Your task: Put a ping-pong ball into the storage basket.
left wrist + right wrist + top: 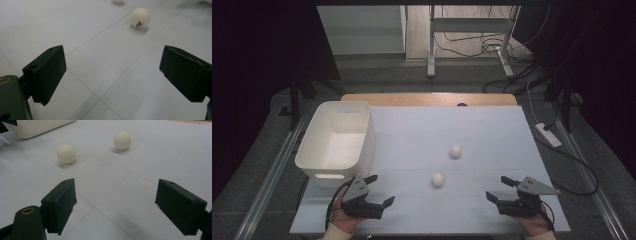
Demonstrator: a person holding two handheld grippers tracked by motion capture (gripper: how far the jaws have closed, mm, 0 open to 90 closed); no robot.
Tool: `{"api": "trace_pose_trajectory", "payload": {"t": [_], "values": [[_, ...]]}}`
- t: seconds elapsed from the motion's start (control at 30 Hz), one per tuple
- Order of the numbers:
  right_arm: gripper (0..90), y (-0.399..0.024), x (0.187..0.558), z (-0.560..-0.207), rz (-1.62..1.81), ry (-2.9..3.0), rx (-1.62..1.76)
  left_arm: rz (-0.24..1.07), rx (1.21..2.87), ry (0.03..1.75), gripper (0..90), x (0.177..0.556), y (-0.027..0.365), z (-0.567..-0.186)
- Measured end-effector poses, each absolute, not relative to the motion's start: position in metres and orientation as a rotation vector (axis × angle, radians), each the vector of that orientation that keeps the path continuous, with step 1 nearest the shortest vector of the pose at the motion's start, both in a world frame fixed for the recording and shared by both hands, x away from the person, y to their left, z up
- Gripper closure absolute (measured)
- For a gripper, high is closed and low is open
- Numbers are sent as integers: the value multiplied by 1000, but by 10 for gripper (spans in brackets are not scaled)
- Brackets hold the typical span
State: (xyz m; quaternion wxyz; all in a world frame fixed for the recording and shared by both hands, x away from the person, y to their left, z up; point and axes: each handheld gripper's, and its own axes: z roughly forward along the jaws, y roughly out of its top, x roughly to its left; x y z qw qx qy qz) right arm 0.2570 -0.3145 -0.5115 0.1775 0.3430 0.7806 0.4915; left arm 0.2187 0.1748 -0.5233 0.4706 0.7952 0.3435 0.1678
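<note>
Both sets of fingers are spread wide and empty: left gripper and right gripper rest at the near edge of the worktop, likely poised. Between them, farther off, lie near ball and far ball. The bin waits far left.

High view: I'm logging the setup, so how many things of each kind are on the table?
White balls: 2, one nearer and one farther.
White bin: 1.
Hand-held grippers: 2, the left hand-held gripper and the right hand-held gripper, both open.
Total: 5.
</note>
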Motion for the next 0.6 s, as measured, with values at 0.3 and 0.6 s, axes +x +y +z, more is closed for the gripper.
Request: {"api": "trace_pose_trajectory", "payload": {"t": [0.3, 0.6], "values": [[176, -314, 260, -514, 1390, 2217, 966, 405, 1938, 851, 76, 219, 176, -523], [179, -316, 262, -515, 1383, 2219, 970, 404, 1944, 845, 75, 220, 172, -522]]}}
